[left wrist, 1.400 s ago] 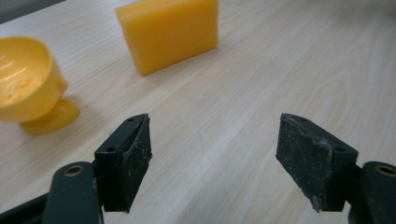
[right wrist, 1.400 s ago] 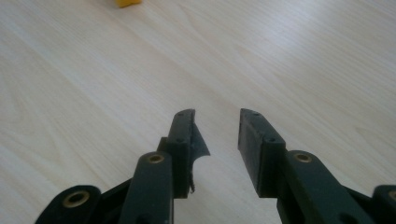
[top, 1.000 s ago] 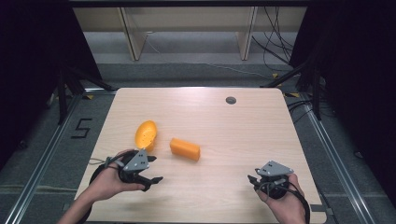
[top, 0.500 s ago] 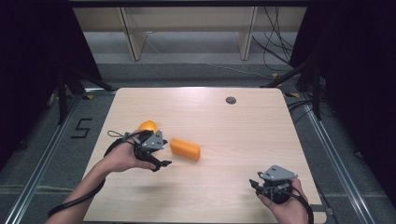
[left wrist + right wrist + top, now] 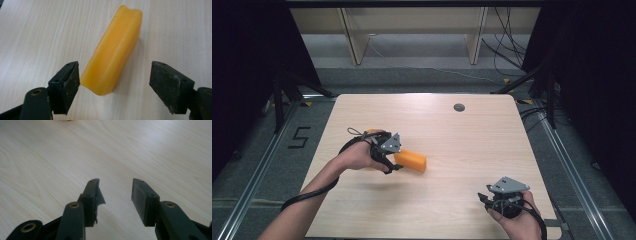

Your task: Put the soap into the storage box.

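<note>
Orange target: the orange block [image 5: 411,161] lies on the desk [image 5: 472,145], left of centre, just right of the left hand-held gripper [image 5: 393,165].
Left hand-held gripper state: jaws apart and just opened wider; in the left gripper view the near end of the block [image 5: 113,53] sits between the two pads, closer to the left pad [image 5: 72,80], with a clear gap to the right pad [image 5: 166,86]. Neither pad presses on it.
Direction to block: straight ahead of the jaws, running away from the gripper toward the right of the desk in the high view.
Long axis: along the gripper's line of reach, tilted a little to the right in the left gripper view; so the jaws would close across the block's narrow width, which suits a grasp.
Judged correction: a small shift to the right would centre the block between the pads before closing; otherwise the left pad meets it first and may nudge it.
Right hand-held gripper state: the right hand-held gripper [image 5: 491,200] rests at the near right of the desk, jaws partly apart and just opened wider, with nothing between them [image 5: 115,195].
Nearer hand: the left, at the block; the right is well apart from it.
Other object: a second orange thing [image 5: 371,132] peeks out behind the left hand [image 5: 359,154], mostly hidden.
Far edge: a dark round hole [image 5: 459,107] sits well away from the work.
</note>
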A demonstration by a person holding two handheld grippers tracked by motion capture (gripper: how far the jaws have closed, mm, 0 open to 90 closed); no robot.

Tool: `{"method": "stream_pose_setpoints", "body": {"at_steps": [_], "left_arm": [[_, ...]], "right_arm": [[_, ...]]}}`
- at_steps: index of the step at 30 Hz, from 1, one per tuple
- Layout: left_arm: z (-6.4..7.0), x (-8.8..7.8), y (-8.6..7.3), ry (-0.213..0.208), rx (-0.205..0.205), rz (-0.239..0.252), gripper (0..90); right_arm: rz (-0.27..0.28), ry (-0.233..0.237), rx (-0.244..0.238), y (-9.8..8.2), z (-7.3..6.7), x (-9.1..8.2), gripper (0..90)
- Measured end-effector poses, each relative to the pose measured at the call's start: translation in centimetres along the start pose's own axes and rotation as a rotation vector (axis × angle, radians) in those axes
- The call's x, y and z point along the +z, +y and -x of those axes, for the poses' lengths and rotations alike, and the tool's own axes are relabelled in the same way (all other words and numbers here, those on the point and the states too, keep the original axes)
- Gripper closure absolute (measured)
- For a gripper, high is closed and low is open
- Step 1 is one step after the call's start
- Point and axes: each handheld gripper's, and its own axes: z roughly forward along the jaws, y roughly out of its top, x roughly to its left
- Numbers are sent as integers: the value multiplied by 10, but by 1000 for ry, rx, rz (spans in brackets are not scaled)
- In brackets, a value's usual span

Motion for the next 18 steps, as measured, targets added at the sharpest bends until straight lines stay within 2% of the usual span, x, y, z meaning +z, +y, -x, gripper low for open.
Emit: {"method": "stream_pose_setpoints", "body": {"at_steps": [1, 4, 5, 6, 8, 9, 11, 12, 13, 14, 15, 17, 18], "left_arm": [[-3, 5, 1, -3, 15, -8, 231], [-7, 10, 2, -3, 24, -20, 226], [-8, 13, 2, -7, 14, -15, 226], [-10, 15, 2, -14, 26, -20, 225], [-11, 20, 2, -30, 22, -28, 225], [-10, 23, 2, -34, 11, -22, 225], [-9, 28, 3, -36, -4, -20, 223], [-10, 28, 4, -37, 4, -26, 223], [-11, 29, 4, -47, 11, -42, 223], [-11, 31, 4, -36, 11, -34, 223], [-11, 32, 5, -43, 4, -34, 223], [-11, 35, 5, -48, -13, -36, 224], [-12, 37, 5, -49, 1, -45, 223]], "right_arm": [[-2, 1, 4, 0, 0, 0, 579], [-14, 9, 23, 1, -1, 0, 578], [-12, 10, 18, 1, -1, 0, 578], [-14, 11, 20, 1, -1, 0, 578], [-15, 14, 20, 0, -1, 0, 577], [-6, 8, 5, 0, 0, 1, 576], [-15, 15, 26, 0, -1, 1, 576], [-18, 17, 23, 0, -1, 1, 576], [-10, 14, -1, 0, 1, 2, 575], [-10, 14, -1, 0, 1, 2, 575], [-9, 13, -2, 0, 1, 2, 575], [-8, 13, 1, 0, 1, 2, 574], [-18, 18, 23, 0, -1, 1, 574]]}}
